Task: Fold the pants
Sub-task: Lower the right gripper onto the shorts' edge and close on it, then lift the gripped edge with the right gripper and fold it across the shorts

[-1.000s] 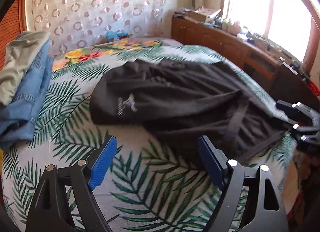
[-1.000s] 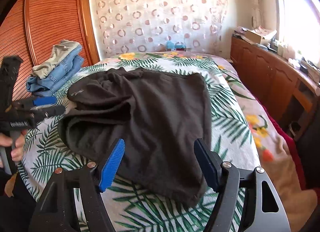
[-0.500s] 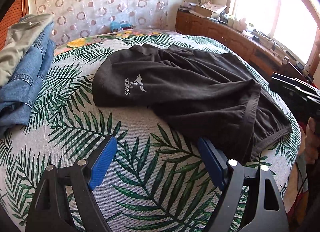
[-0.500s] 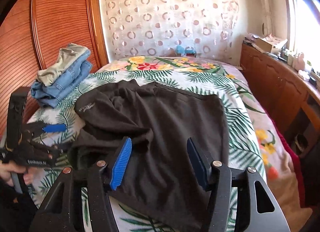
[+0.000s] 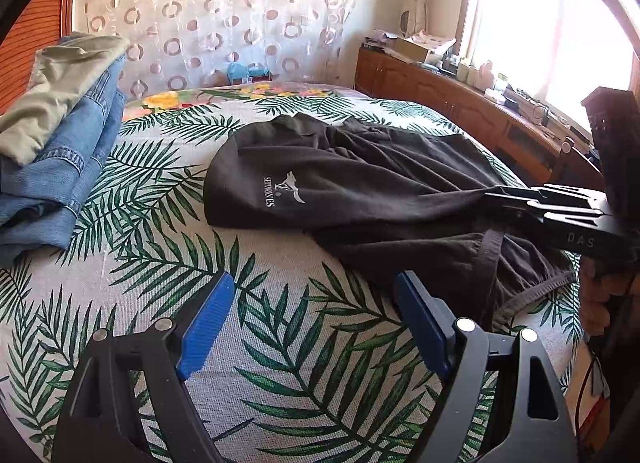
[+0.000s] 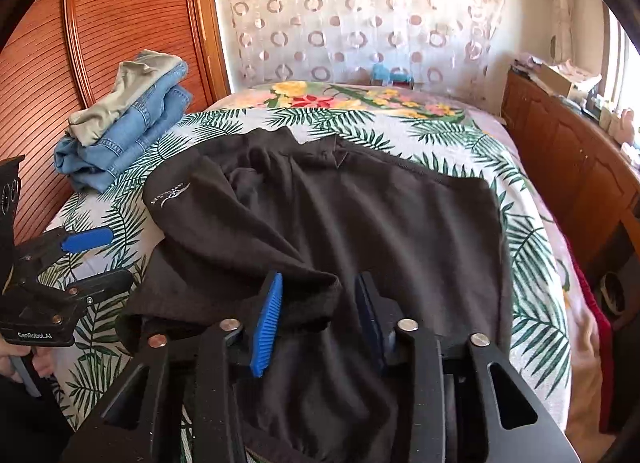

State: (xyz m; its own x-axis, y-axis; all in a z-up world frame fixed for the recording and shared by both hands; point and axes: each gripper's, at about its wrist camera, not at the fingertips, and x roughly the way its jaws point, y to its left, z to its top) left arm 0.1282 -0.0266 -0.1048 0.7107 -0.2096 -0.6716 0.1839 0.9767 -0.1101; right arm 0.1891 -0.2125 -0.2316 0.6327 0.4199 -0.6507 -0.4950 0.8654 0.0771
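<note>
Right wrist view: the right gripper [image 6: 318, 313] has its blue pads straddling a raised fold of the black pants [image 6: 360, 223], seemingly pinching it, though a gap shows beside the far pad. The pants lie spread across the palm-print bedspread [image 5: 280, 327]. The left gripper [image 5: 316, 323] hovers wide apart over bare cover, with folded jeans [image 5: 60, 167] stacked well off to its left.

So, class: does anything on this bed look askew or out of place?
Yes: the black pants lie bunched and crooked across the bedspread, one flap folded over unevenly, with an edge between the right gripper fingers. Nothing looks spilled or damaged.
</note>
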